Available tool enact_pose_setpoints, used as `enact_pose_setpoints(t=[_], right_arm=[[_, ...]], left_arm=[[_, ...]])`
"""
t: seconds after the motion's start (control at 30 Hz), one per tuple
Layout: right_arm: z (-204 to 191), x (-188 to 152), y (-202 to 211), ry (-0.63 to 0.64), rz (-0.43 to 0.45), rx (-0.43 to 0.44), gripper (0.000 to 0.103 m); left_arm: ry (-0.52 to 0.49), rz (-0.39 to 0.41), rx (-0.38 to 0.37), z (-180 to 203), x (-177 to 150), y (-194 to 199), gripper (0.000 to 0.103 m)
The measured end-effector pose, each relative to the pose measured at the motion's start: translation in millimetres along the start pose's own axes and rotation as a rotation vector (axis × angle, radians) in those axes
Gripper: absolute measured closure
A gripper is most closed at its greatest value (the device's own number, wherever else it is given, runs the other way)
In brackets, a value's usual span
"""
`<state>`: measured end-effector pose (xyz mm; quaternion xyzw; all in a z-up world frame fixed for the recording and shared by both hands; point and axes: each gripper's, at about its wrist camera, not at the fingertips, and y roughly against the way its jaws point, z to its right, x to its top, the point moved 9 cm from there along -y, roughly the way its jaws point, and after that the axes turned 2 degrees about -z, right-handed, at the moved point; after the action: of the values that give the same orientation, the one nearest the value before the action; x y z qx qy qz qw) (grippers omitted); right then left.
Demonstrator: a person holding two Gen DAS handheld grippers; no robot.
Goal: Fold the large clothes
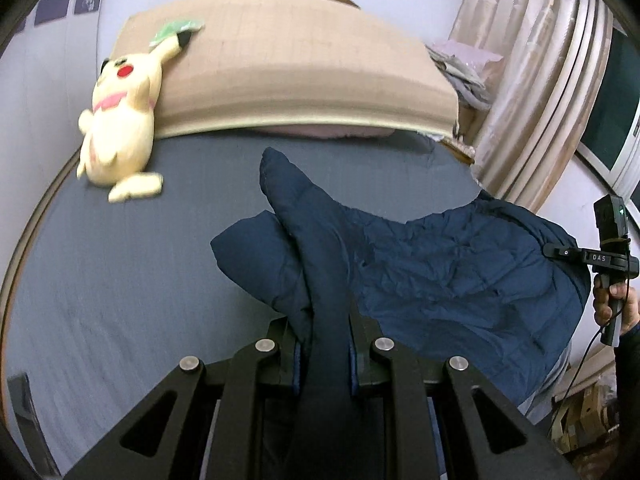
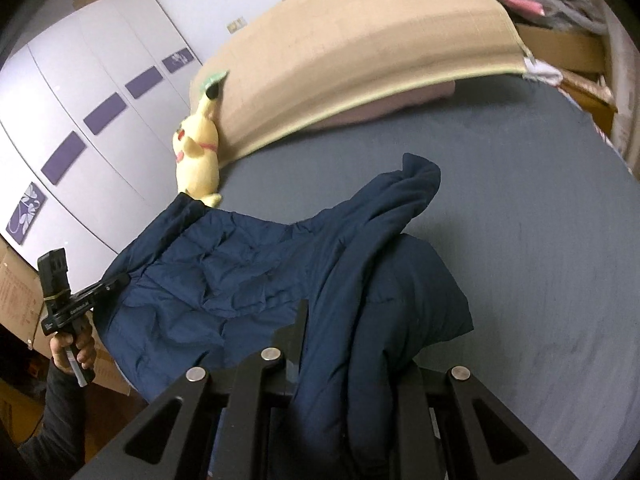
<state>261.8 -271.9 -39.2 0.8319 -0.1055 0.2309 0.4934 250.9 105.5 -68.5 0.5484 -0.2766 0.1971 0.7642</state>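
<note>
- I have the navy quilted jacket (image 1: 452, 276) strung between my two grippers above the grey bed sheet (image 1: 120, 280), its body sagging in the middle and its lower part draped toward the sheet.
- My left gripper (image 1: 325, 354) is pinching a thick rolled edge of the jacket; the fabric runs straight up between the narrow jaws, and a sleeve (image 1: 280, 184) pokes out beyond it.
- My right gripper (image 2: 352, 376) is likewise clamped on a bunched fold of the jacket, though the cloth spills over the fingers, so I judge the pinch more from how the fabric hangs than from seeing the pads.
- I read this as the lift-and-spread step: the garment is up and gripped at two points, not yet laid flat for a fold.
- The next move calls for drawing my hands apart to pull the slack out, then lowering the jacket onto the open sheet so that it lands smooth.
- I need to stay clear of the yellow plush toy (image 1: 120, 116) and the tan mat (image 1: 300, 68) at the head of the bed.
- The padding is bulky and slippery, so a loose pinch could let an edge slide free.
</note>
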Motion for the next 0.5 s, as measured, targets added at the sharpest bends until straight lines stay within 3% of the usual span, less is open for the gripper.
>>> enact_pose_setpoints(t=[0.33, 0.43, 0.5], right_arm=[[40, -86, -54, -0.129, -0.098, 0.001, 0.086], [55, -106, -72, -0.191, -0.121, -0.008, 0.079], [70, -118, -82, -0.257, -0.126, -0.009, 0.065]], left_arm=[[0.16, -0.127, -0.016, -32, -95, -49, 0.084], [0.223, -0.156, -0.028, -42, -118, -64, 0.077], [0.253, -0.154, -0.026, -48, -125, -69, 0.067]])
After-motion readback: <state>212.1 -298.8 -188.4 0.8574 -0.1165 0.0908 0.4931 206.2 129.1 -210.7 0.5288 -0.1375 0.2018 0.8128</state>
